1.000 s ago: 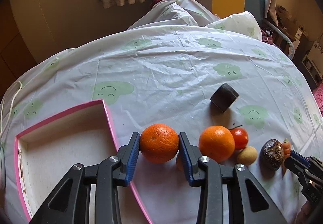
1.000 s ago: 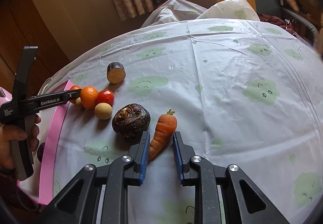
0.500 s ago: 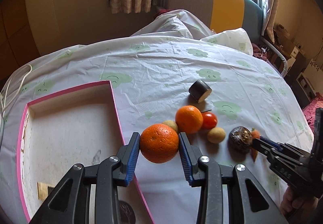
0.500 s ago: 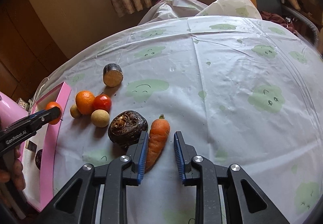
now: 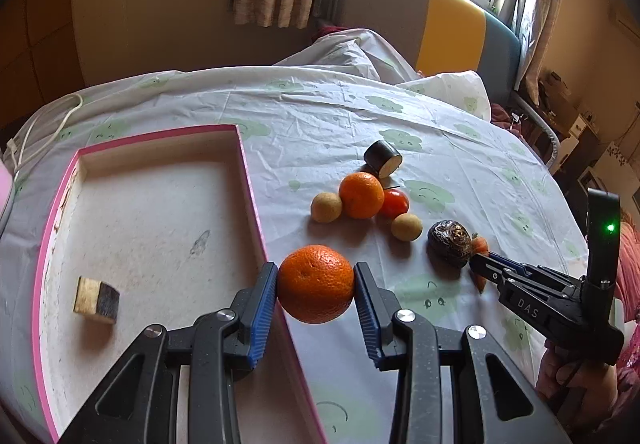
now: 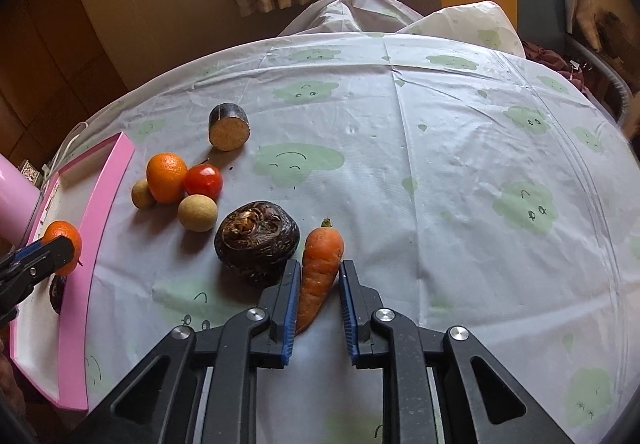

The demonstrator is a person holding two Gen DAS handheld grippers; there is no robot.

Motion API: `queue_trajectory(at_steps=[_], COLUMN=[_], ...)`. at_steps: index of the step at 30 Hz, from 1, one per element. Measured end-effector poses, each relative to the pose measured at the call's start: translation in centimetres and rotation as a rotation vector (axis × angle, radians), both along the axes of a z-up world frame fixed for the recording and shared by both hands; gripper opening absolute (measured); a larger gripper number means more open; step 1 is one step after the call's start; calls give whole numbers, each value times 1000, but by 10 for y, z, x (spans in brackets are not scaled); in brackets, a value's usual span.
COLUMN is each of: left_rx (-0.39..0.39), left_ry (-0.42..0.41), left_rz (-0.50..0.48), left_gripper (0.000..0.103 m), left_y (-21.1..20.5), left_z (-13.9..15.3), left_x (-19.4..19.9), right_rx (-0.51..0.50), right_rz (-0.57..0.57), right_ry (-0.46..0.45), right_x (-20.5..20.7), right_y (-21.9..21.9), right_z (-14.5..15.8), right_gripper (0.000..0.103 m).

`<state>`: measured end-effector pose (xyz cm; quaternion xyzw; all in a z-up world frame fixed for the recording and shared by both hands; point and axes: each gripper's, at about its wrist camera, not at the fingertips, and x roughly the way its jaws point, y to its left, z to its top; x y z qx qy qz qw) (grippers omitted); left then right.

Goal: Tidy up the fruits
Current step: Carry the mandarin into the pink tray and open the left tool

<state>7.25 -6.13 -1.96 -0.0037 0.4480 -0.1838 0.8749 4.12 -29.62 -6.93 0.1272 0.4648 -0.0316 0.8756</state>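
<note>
While our left gripper [image 5: 316, 284] stays clenched on the orange [image 5: 315, 283], low centre of the left view above the pink tray's [image 5: 252, 199] right wall, we judge the fruit firm, roundish and fairly light; held across its widest part it should not slip; our right gripper [image 6: 319, 298] straddles the carrot [image 6: 320, 268] lying on the tablecloth [image 6: 440, 183], lower centre of the right view, jaws not yet touching; stiff and tapered, it is best taken mid-body.

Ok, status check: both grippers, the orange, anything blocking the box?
Left gripper shut on orange, over pink box edge. Right gripper open, straddling carrot. Dark block in box, off to the side.
</note>
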Motion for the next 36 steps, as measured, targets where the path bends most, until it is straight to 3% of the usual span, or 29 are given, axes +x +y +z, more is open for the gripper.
queue_trajectory(at_steps=[12,19,26,36], left_rx=[-70,-62,-23,41], left_ry=[-14,-14,0,16], left_rz=[118,224,262,260], left_gripper=[39,39,39,40], left_y=[58,93,93,80], left_z=[9,6,-1,-14], left_x=[-13,14,47,46], right_rx=[-39,-60,-59,-79], right_rz=[23,29,30,38], right_ry=[-21,-28,-36,-41], right_x=[-27,-28,-29,-29], right_y=[12,14,14,17], right_z=[-1,-1,-2,-2], right_gripper=[18,18,18,18])
